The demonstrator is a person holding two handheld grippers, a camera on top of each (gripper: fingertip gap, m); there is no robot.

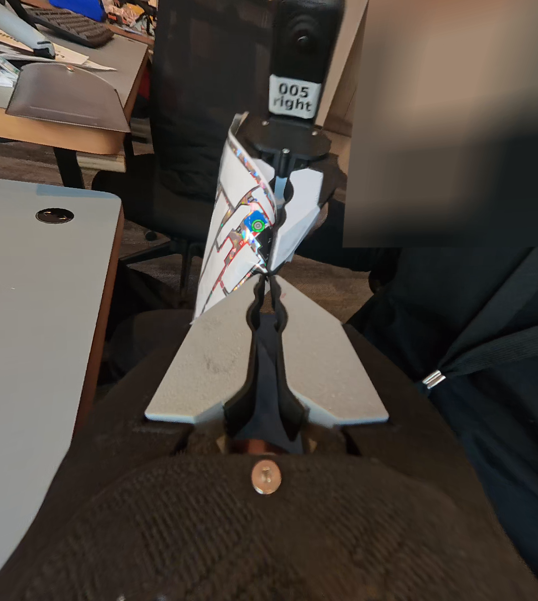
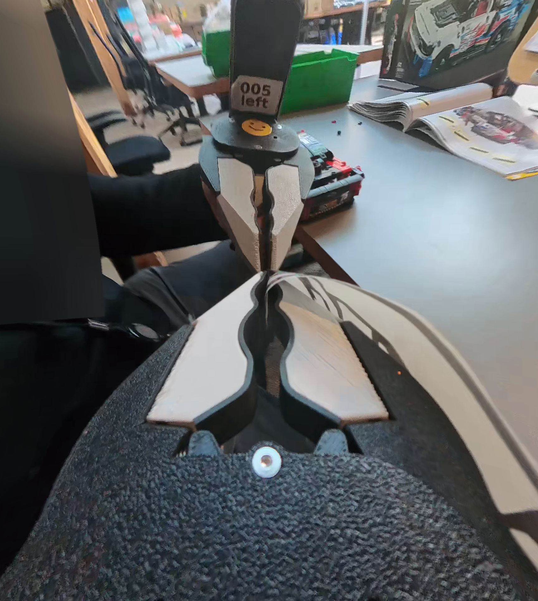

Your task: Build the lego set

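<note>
Off the near edge of the bench, the right hand-held gripper pinches the sticker sheet, while the left hand-held gripper, jaws nearly together, nips a corner: sticker-peeling step, likely. Next comes a slow pull, then carrying it to the lego car on the bench

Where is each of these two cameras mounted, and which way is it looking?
Left wrist view: on the left claw, facing the right claw and sticker sheet; dark-clothed torso at right.
Right wrist view: on the right claw, facing the left claw, desk, lego model; sleeve at left.
Shared: both claws, tip to tip, and the sheet.
</note>
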